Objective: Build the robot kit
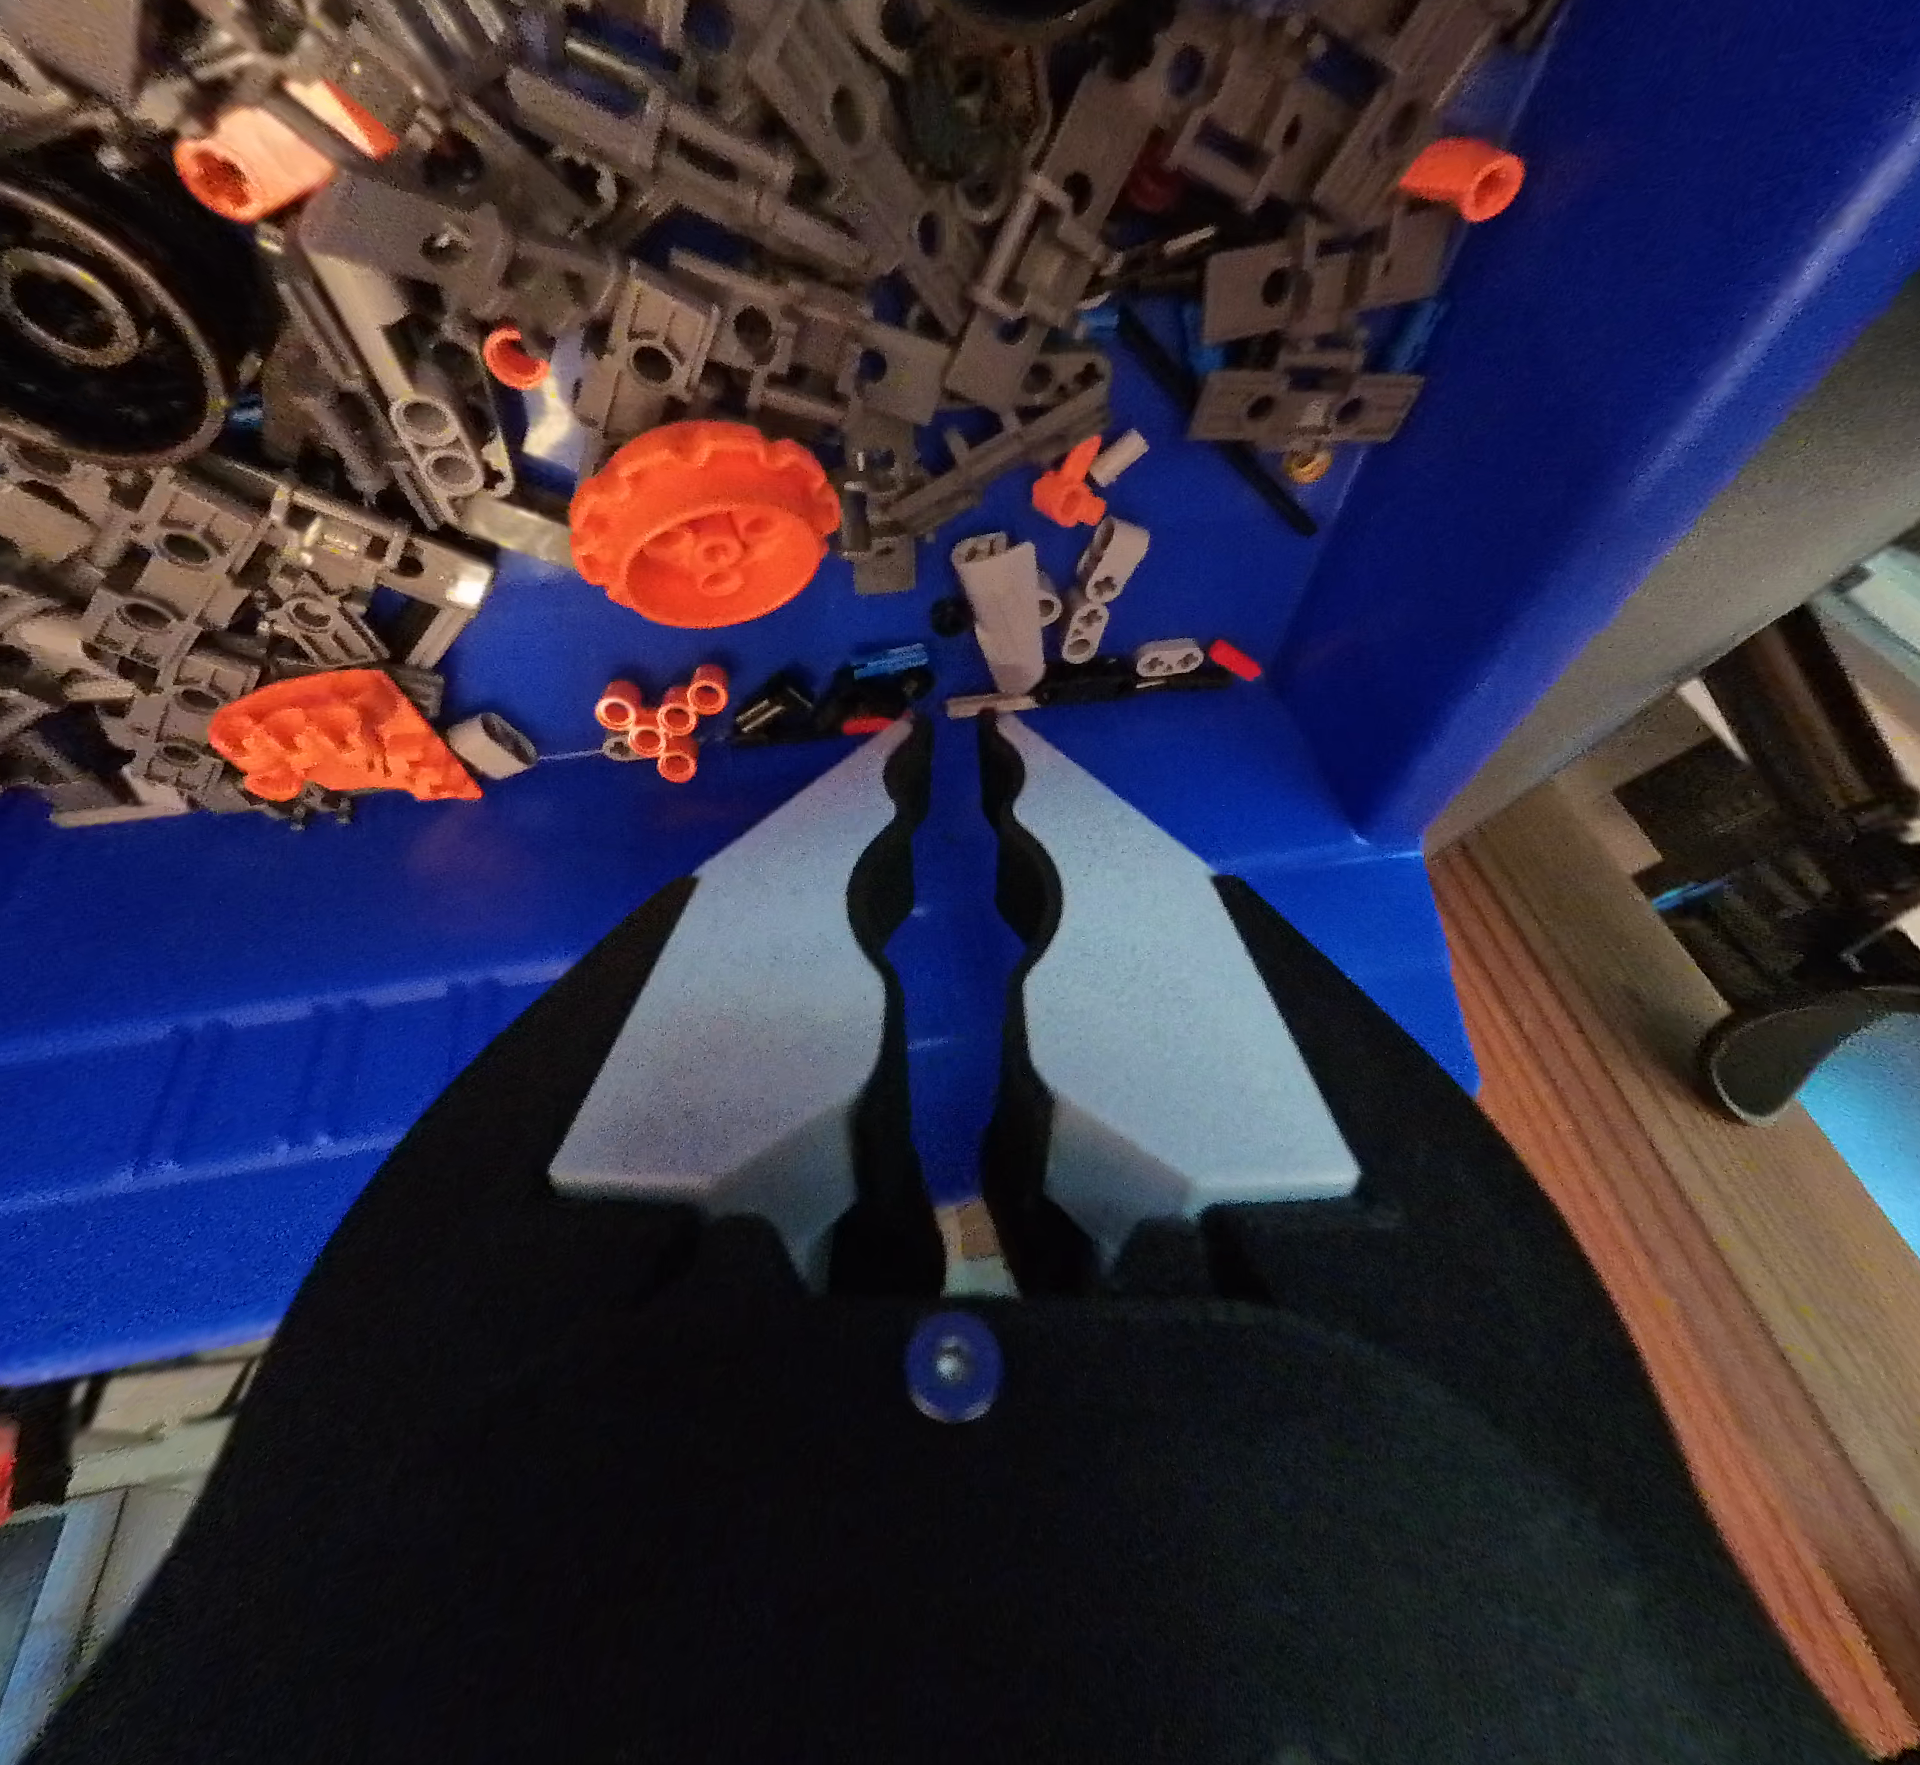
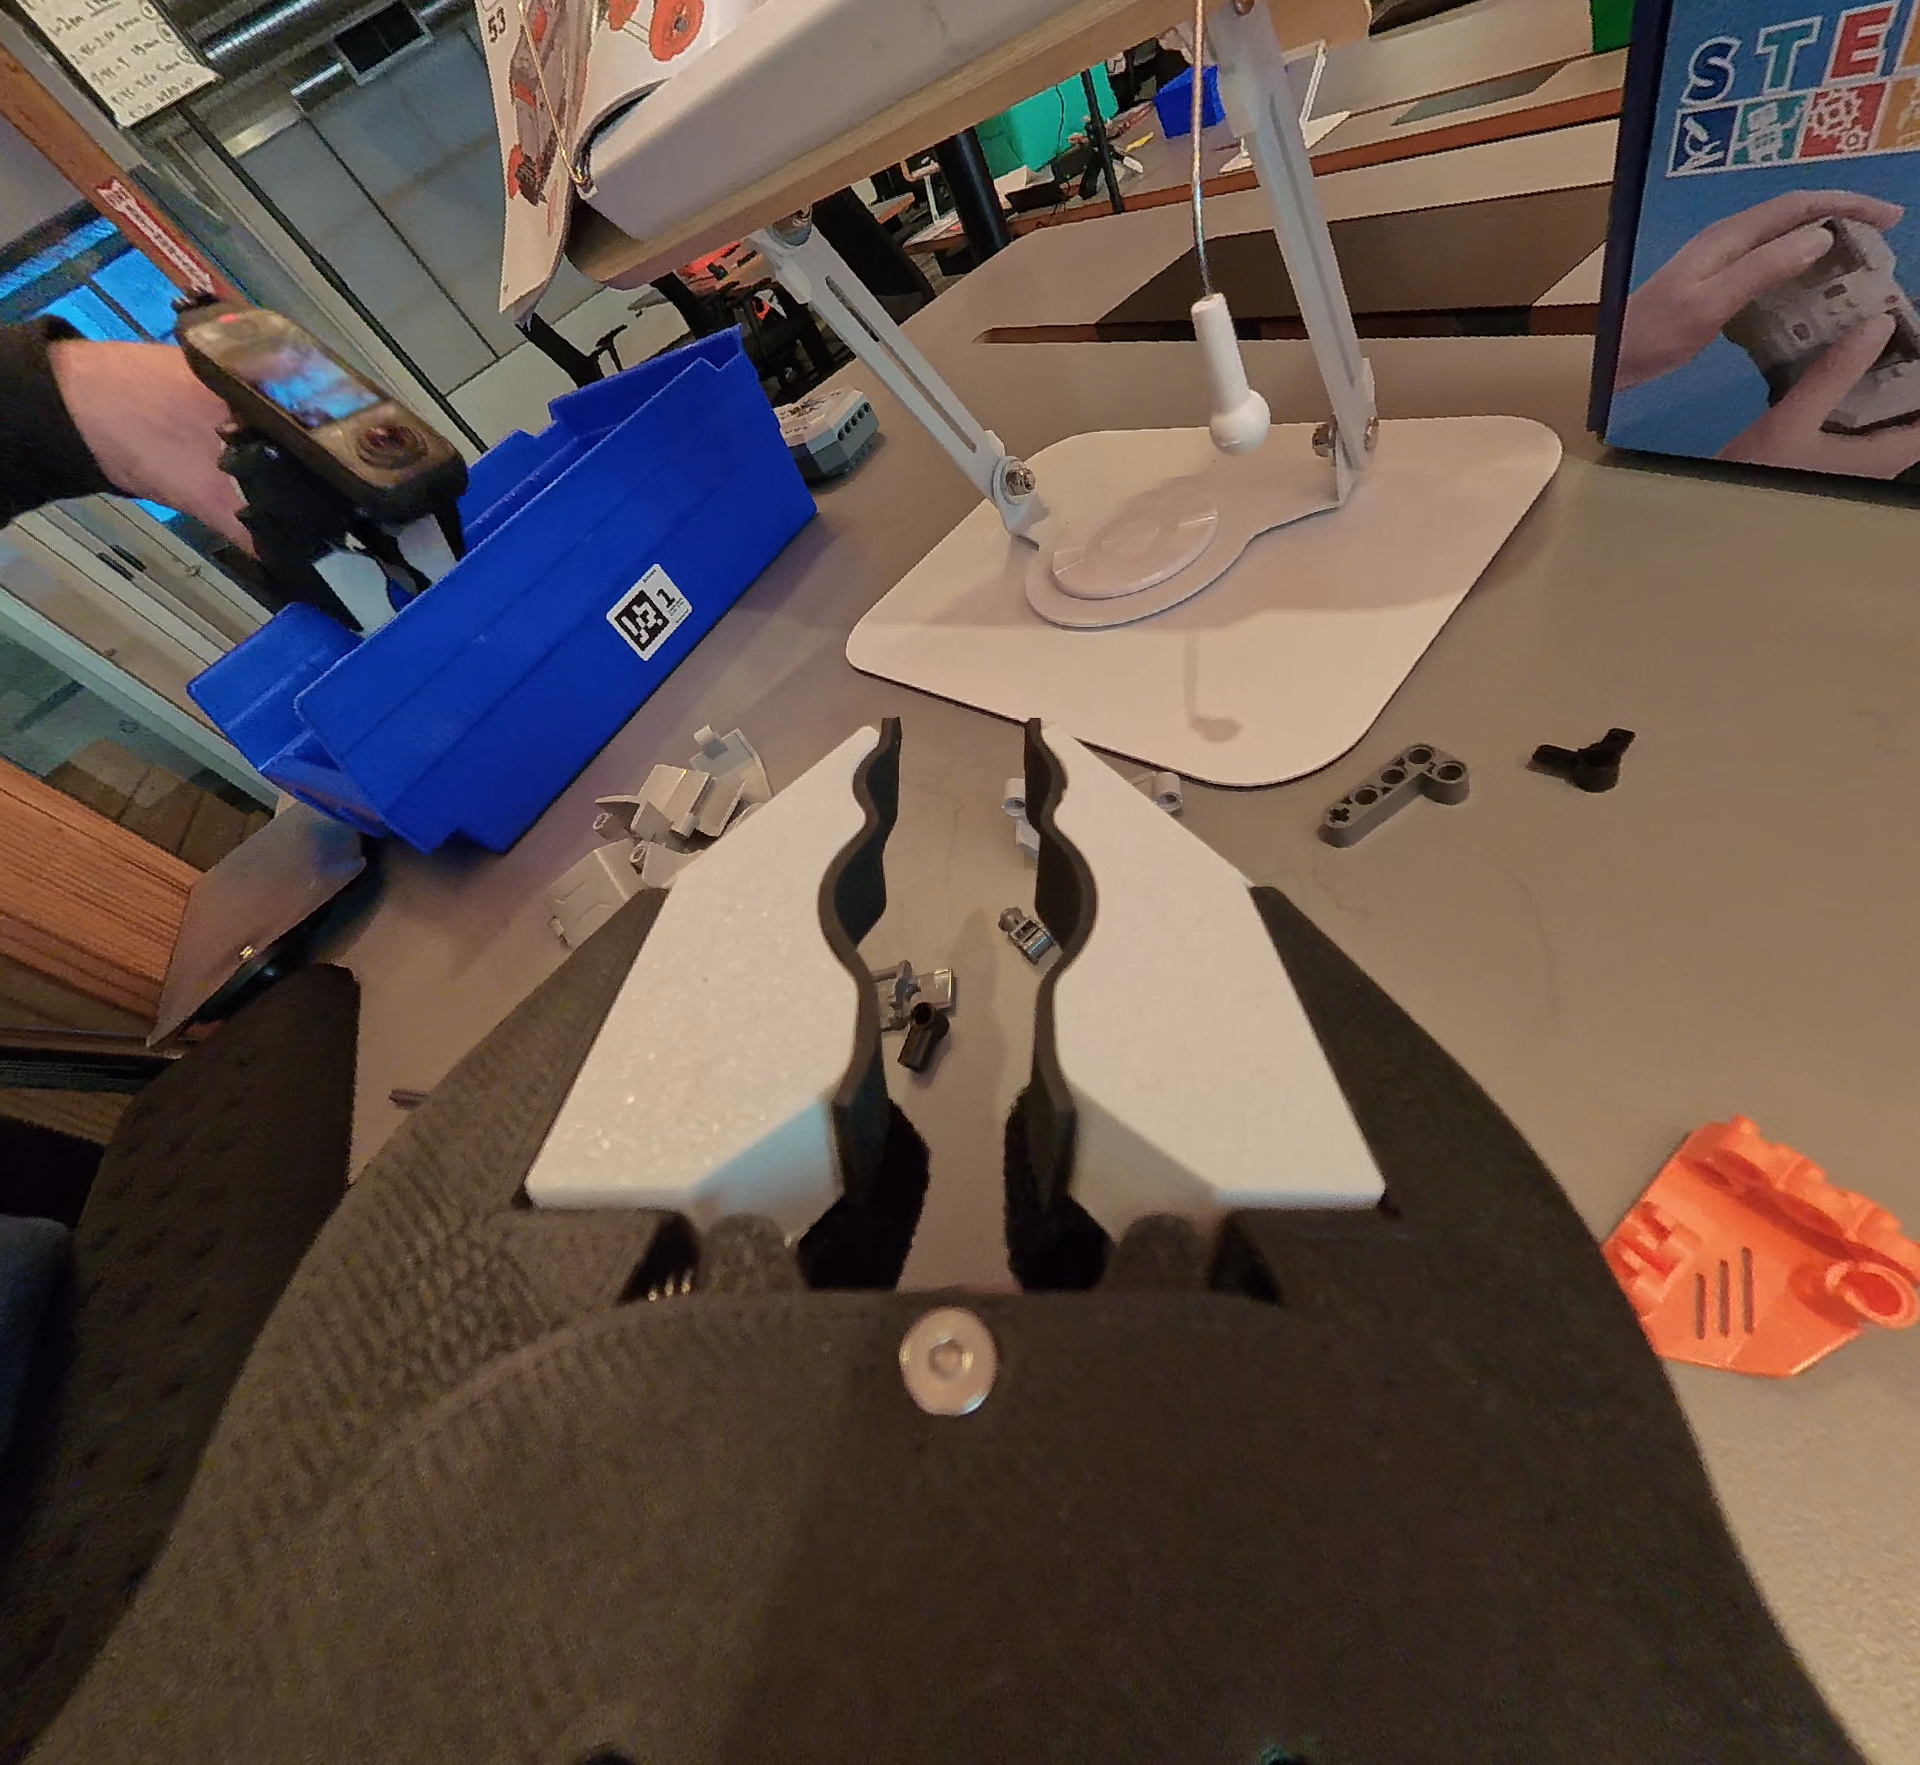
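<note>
The left gripper [image 1: 948, 728] has two pale grey wedge-shaped fingers [image 1: 769, 967] lined along their inner edges with black wavy pads, set in a black body with one round screw at its centre. The right gripper [image 2: 961, 739] is built alike: white-grey fingers [image 2: 727, 1009], scalloped black liners, a ribbed dark body and a silver hex-socket screw. The person's hand [image 2: 156, 448] emerges from a dark sleeve.
</note>
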Demonstrator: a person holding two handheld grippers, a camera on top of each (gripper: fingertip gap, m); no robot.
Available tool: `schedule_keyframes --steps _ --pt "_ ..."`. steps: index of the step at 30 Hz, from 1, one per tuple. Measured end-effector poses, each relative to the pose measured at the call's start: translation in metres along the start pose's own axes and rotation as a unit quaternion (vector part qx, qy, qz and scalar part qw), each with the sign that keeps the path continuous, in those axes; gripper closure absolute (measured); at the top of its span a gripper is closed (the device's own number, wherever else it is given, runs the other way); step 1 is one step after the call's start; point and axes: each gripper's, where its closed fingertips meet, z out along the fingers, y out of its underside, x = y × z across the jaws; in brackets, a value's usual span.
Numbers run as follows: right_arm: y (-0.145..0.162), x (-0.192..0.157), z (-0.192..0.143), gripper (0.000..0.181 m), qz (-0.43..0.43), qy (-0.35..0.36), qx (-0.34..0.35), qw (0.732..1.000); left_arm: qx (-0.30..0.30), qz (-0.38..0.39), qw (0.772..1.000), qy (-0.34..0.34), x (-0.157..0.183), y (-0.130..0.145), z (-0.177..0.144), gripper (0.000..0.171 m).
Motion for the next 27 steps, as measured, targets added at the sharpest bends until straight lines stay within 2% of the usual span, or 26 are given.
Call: schedule_keyframes --steps 2,6,13,20,27 --pt "0.0 0.0 0.0 0.16 0.001 0.0 0.0 1.0 -0.033 0.008 0.999 -0.015 -0.005 0.004 0.009 0.163" --pt "0.0 0.0 0.0 0.16 0.003 -0.001 0.001 1.0 -0.06 0.008 0.998 -0.003 -0.004 0.006 0.023 0.163" --pt "-0.001 0.0 -0.001 0.16 0.004 -0.002 0.002 1.0 -0.065 0.007 0.998 -0.009 -0.006 0.009 0.026 0.164" --pt "-0.001 0.0 0.0 0.16 0.003 -0.002 0.002 1.0 -0.022 0.004 1.0 -0.016 -0.009 0.006 0.023 0.165" --pt "-0.001 0.0 -0.001 0.16 0.003 -0.001 0.003 1.0 0.048 0.049 0.995 -0.072 -0.012 0.0 -0.002 0.165"
